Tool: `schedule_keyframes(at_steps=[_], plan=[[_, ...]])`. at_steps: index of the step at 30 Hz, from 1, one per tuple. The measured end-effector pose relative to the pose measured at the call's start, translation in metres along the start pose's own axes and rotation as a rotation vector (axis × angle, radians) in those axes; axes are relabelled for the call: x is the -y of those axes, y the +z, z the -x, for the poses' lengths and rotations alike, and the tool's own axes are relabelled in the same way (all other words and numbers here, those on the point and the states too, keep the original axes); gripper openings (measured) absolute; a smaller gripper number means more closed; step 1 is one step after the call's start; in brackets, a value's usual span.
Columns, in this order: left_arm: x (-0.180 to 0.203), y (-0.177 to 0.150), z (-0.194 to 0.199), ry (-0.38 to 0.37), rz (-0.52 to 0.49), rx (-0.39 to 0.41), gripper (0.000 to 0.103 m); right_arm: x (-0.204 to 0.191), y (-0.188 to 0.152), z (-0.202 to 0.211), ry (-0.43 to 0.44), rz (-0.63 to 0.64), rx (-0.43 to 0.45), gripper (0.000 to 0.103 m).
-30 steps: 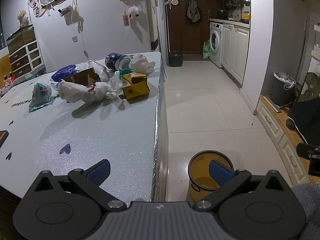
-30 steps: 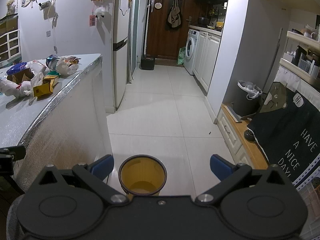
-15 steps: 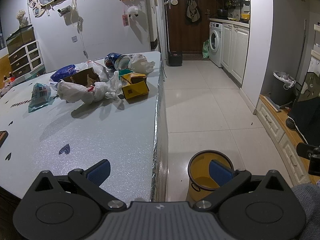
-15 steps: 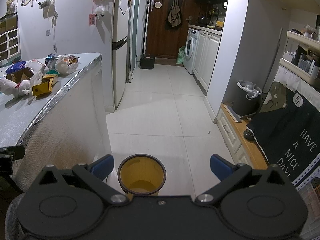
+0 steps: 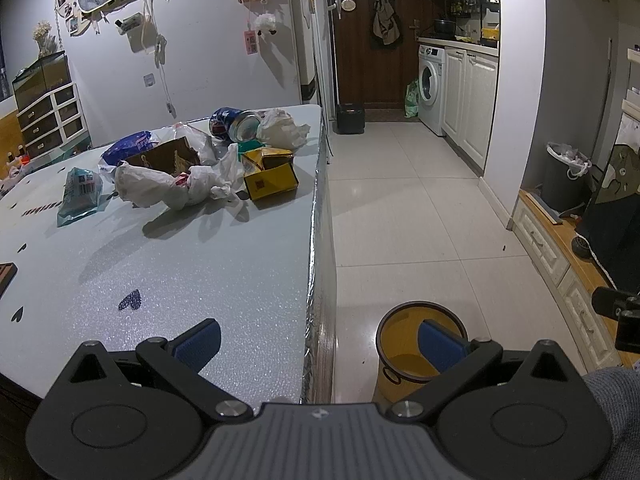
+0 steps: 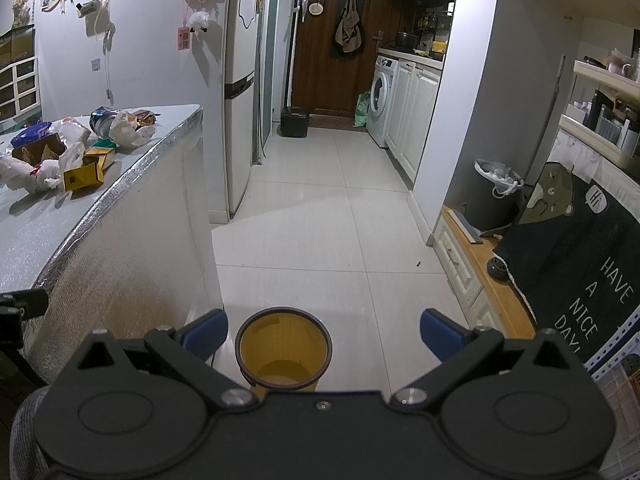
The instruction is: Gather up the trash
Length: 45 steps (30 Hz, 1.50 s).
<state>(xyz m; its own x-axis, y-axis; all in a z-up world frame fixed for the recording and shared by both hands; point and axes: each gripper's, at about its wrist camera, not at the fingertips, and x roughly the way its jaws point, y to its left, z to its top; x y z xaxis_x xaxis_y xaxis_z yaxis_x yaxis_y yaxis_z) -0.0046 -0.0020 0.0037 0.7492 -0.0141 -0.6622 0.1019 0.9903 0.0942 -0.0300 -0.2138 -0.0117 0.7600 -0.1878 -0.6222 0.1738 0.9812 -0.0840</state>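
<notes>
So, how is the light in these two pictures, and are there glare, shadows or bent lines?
Left wrist view: dim, bluish light; the trash pile throws soft shadows toward the camera on the table, whose top sparkles. Right wrist view: a pale glare patch lies on the floor tiles; the fisheye bends the fridge and walls, and the corners go black. Both views look sharp.

Near tabletop bare; trash pile far; floor open.

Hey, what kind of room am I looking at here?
Most likely a home kitchen and dining area: a washing machine under a counter, a tall fridge, and a table strewn with trash.
</notes>
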Motion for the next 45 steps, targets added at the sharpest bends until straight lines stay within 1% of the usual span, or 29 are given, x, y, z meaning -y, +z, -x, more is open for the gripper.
schedule_keyframes(at_steps=[7,12,17,22,27,29,33,36,39,42,45], plan=[[0.000,0.001,0.000,0.000,0.000,0.001,0.103,0.000,0.000,-0.001,0.000,-0.001,-0.001,0.103],[-0.003,0.007,-0.001,0.017,-0.005,0.038,0.103,0.001,0.000,-0.004,0.004,0.005,0.010,0.103],[-0.018,0.018,-0.005,0.042,0.021,0.075,0.103,0.000,0.009,-0.010,0.013,0.006,0.054,0.103],[-0.039,0.033,-0.014,0.092,0.038,0.113,0.103,-0.007,0.026,-0.019,0.032,0.026,0.121,0.103],[-0.061,0.047,-0.023,0.124,0.039,0.133,0.103,-0.022,0.048,-0.028,0.106,0.048,0.200,0.103],[-0.070,0.053,-0.027,0.133,0.040,0.144,0.103,-0.030,0.058,-0.032,0.160,0.061,0.240,0.103],[-0.086,0.067,-0.036,0.148,0.034,0.157,0.103,-0.049,0.079,-0.044,0.257,0.080,0.285,0.103],[-0.096,0.078,-0.045,0.166,0.026,0.168,0.103,-0.067,0.095,-0.049,0.287,0.095,0.318,0.103],[-0.109,0.089,-0.057,0.163,0.029,0.157,0.103,-0.086,0.113,-0.056,0.349,0.106,0.349,0.103],[-0.120,0.096,-0.069,0.163,0.030,0.142,0.103,-0.104,0.130,-0.067,0.433,0.096,0.387,0.103],[-0.131,0.100,-0.081,0.143,0.030,0.123,0.103,-0.122,0.147,-0.079,0.460,0.074,0.383,0.103]])
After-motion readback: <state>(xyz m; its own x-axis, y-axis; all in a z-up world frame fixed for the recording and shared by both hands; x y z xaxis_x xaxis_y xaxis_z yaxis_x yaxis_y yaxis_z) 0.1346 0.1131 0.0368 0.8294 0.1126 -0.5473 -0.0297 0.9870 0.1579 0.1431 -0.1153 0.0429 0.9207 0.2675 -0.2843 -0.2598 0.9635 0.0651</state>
